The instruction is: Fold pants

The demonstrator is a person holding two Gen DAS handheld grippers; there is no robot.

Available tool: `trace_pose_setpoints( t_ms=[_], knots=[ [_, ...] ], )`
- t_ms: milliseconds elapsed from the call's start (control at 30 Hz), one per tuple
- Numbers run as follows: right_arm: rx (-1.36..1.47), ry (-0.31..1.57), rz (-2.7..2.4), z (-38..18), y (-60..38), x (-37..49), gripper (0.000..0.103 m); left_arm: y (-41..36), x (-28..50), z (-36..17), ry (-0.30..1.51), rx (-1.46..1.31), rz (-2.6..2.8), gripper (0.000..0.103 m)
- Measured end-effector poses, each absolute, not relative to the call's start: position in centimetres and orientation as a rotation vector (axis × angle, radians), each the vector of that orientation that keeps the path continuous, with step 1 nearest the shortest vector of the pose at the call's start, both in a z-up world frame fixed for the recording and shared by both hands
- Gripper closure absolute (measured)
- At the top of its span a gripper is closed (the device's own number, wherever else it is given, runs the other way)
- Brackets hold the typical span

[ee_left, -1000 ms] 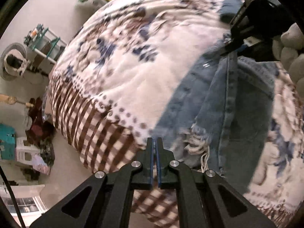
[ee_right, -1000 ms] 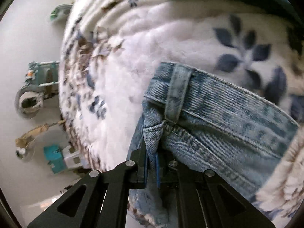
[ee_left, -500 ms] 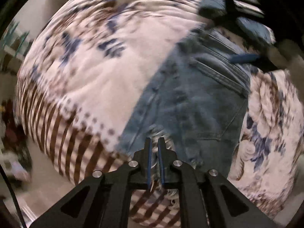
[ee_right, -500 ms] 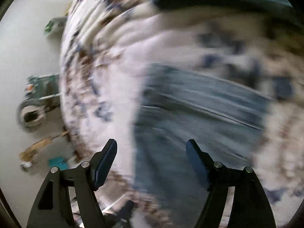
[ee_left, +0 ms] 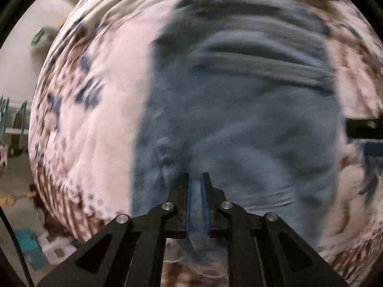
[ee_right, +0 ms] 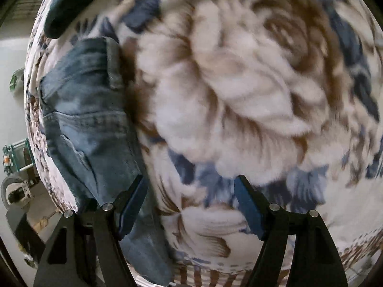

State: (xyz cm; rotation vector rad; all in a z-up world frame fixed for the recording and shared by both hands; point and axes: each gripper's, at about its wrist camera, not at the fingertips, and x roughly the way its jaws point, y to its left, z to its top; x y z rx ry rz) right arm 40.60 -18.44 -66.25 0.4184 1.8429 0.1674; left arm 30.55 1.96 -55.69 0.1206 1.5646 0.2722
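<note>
Light-blue denim pants (ee_left: 239, 119) lie folded on a bed with a floral blanket (ee_left: 100, 124). My left gripper (ee_left: 196, 181) is shut on a fold of the denim at the near end of the pants; cloth shows between its blue pads. The left wrist view is blurred by motion. In the right wrist view the pants (ee_right: 91, 124) lie at the left. My right gripper (ee_right: 190, 186) is open and empty, over the blanket (ee_right: 239, 95) just right of the pants' edge. Its left finger (ee_right: 134, 198) is next to the denim.
A dark teal cushion (ee_right: 71, 2) lies at the bed's far end. The floor (ee_left: 14, 179) with clutter, teal boxes (ee_left: 28, 246) and a teal rack (ee_right: 21, 153) lies left of the bed. Part of the right gripper (ee_left: 363, 131) shows at the right edge of the left view.
My right gripper let go of the waistband, opened and swung right over the blanket. My left gripper moved onto the pants and closed on denim at their near end.
</note>
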Motion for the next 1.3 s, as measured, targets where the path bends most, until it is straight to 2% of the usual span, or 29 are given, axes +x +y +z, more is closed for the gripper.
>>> trace_pose_setpoints(
  t_ms=[167, 267, 467, 633, 700, 733, 833, 933, 1100, 1133, 1233, 1300],
  knots=[
    [0.456, 1.821, 0.189, -65.6, -18.8, 39.7, 0.026, 10.4, 27.3, -54.2, 1.584, 0.15, 0.489, 0.093],
    [0.532, 1.814, 0.258, -65.2, -18.0, 38.8, 0.026, 14.0, 26.5, -53.6, 1.601, -0.002, 0.512, 0.093],
    [0.705, 1.821, 0.408, -66.3, -15.7, 36.0, 0.026, 13.8, 29.1, -53.9, 1.579, -0.283, 0.211, 0.092],
    [0.849, 1.731, 0.467, -68.3, -14.7, 37.8, 0.026, 12.4, 31.8, -58.0, 1.649, -0.297, 0.085, 0.092],
    [0.868, 1.718, 0.474, -69.1, -14.0, 38.6, 0.035, 12.8, 32.0, -59.0, 1.669, -0.33, 0.066, 0.092],
    [0.854, 1.719, 0.462, -69.2, -13.6, 38.6, 0.053, 13.1, 31.9, -58.8, 1.667, -0.345, 0.06, 0.092],
    [0.854, 1.704, 0.455, -68.6, -13.6, 38.2, 0.059, 14.2, 31.0, -57.7, 1.645, -0.368, 0.048, 0.091],
    [0.806, 1.701, 0.478, -67.8, -13.5, 38.4, 0.057, 15.8, 28.9, -56.0, 1.614, -0.408, 0.063, 0.091],
    [0.692, 1.745, 0.528, -67.5, -12.8, 39.3, 0.043, 17.7, 25.7, -52.9, 1.523, -0.551, 0.069, 0.09],
    [0.7, 1.737, 0.529, -67.4, -13.2, 39.8, 0.037, 18.0, 25.1, -52.4, 1.508, -0.58, 0.066, 0.084],
    [0.755, 1.706, 0.519, -67.9, -14.7, 41.8, 0.035, 18.4, 23.2, -50.5, 1.452, -0.685, 0.077, 0.067],
    [0.794, 1.692, 0.516, -68.7, -15.2, 43.5, 0.032, 18.4, 22.7, -50.0, 1.444, -0.711, 0.083, 0.063]
  ],
)
